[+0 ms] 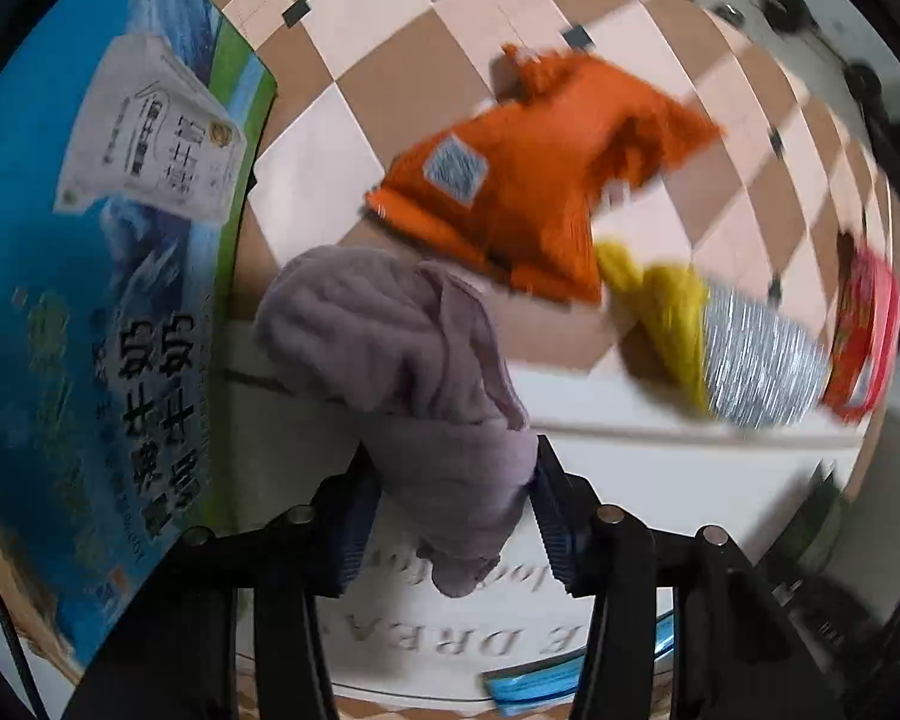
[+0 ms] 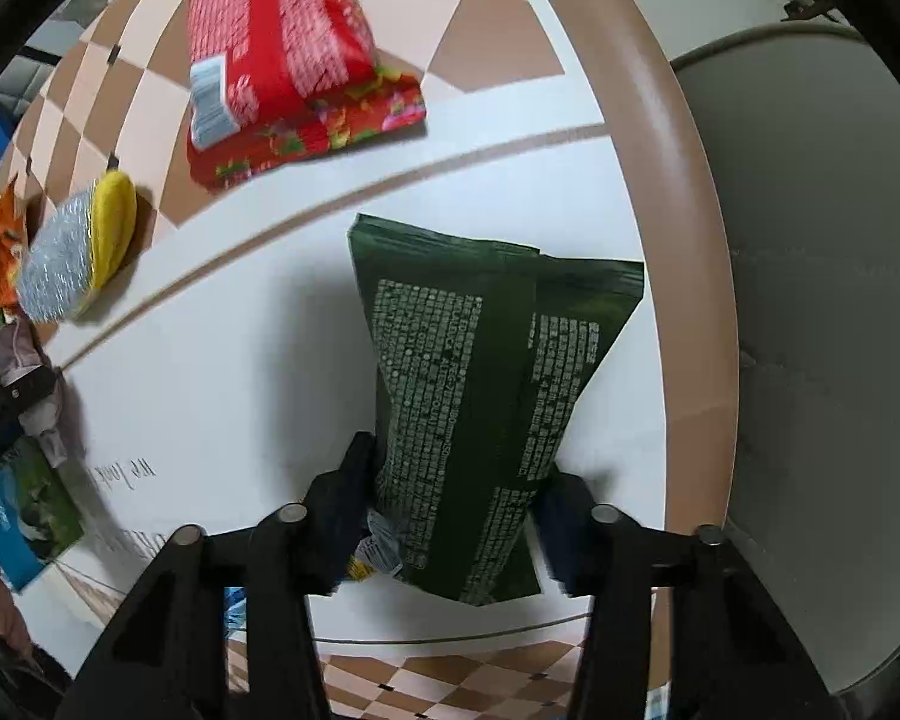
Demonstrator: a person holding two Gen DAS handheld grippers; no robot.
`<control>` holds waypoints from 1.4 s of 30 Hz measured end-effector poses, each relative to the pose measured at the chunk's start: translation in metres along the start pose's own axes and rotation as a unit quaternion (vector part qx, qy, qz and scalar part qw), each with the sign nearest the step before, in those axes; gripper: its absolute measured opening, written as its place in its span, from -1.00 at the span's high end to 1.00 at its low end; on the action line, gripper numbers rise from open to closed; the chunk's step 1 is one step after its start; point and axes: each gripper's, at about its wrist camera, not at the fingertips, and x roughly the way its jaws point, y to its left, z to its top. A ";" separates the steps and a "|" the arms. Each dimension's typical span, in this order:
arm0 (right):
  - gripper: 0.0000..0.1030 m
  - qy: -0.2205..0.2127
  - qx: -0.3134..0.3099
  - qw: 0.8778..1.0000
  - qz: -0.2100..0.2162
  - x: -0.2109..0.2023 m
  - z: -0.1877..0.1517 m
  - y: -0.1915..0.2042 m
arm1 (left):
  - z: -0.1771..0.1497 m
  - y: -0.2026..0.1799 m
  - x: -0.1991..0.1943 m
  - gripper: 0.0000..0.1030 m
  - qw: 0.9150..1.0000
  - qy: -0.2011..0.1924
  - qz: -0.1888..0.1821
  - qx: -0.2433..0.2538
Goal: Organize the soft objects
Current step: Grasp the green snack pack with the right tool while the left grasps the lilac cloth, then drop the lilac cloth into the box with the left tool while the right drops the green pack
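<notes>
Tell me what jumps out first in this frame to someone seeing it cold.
Both grippers are loaded: the left gripper pinches a crumpled mauve cloth, and the right gripper clamps a dark green printed soft pack above the white tabletop. Beyond the cloth, a bright orange knitted garment lies on the checkered part of the table, with a red patterned soft package farther right.

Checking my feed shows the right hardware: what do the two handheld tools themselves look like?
Both look alike. The left tool has matte black angular linkage arms with round silver pin heads at the joints, and dark blue ribbed pads lining its fingers. The right tool has the same black frame and silver pins; its pads are too dark and blurred to judge. No cables, markings or sleeves show.
</notes>
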 end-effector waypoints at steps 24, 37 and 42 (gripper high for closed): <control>0.31 -0.010 0.004 0.999 -0.035 -0.011 -0.027 0.006 | -0.014 0.019 0.007 0.43 0.999 0.000 -0.016 0.033; 0.33 -0.115 -0.089 0.986 0.077 -0.154 -0.110 0.119 | -0.085 0.051 -0.148 0.43 0.982 -0.110 -0.092 0.125; 0.33 -0.118 -0.150 0.974 0.120 -0.160 -0.148 0.254 | -0.070 0.140 -0.184 0.43 0.984 -0.137 -0.072 0.092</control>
